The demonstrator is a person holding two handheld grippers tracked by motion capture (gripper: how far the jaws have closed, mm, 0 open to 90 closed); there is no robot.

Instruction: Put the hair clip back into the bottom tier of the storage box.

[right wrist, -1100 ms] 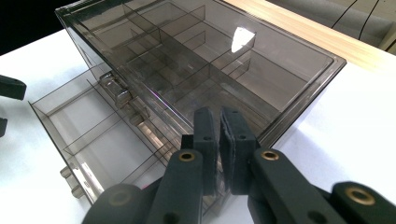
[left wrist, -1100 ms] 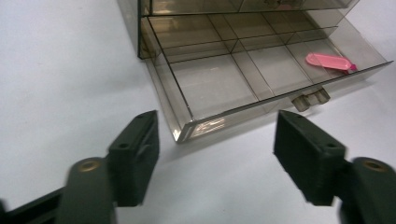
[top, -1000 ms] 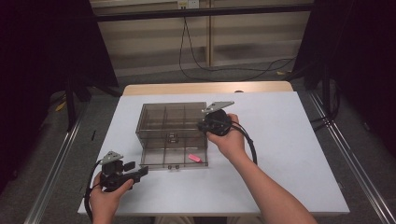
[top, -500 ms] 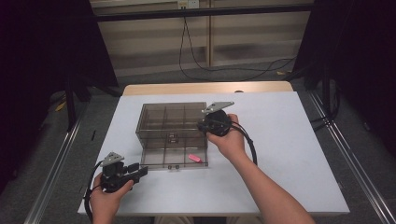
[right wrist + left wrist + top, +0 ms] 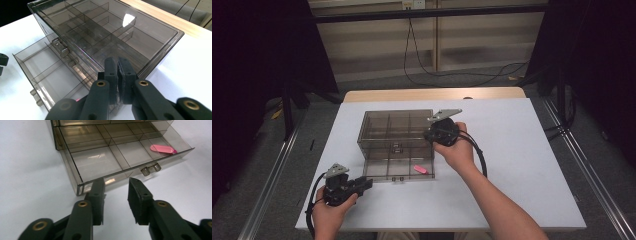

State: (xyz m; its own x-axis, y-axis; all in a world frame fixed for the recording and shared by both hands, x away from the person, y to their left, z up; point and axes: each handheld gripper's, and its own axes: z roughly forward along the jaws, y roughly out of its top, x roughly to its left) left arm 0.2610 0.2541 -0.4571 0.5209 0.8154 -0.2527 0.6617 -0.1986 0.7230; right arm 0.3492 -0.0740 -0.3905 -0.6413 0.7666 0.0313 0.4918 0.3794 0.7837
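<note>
The left tongs (image 5: 116, 195), just closing on nothing, face the pulled-out drawer (image 5: 105, 162); the right tongs (image 5: 117, 72), pressed together, rest atop the cabinet (image 5: 140, 37).

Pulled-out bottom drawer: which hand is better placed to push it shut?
Left, probably. The left gripper sits right before the drawer front, jaws empty. The right gripper rests shut on the cabinet top.

A smoky clear drawer box (image 5: 394, 131) sits on the white tabletop (image 5: 522, 165), bottom drawer (image 5: 120, 155) pulled out, a pink piece (image 5: 162, 149) in its corner compartment.
</note>
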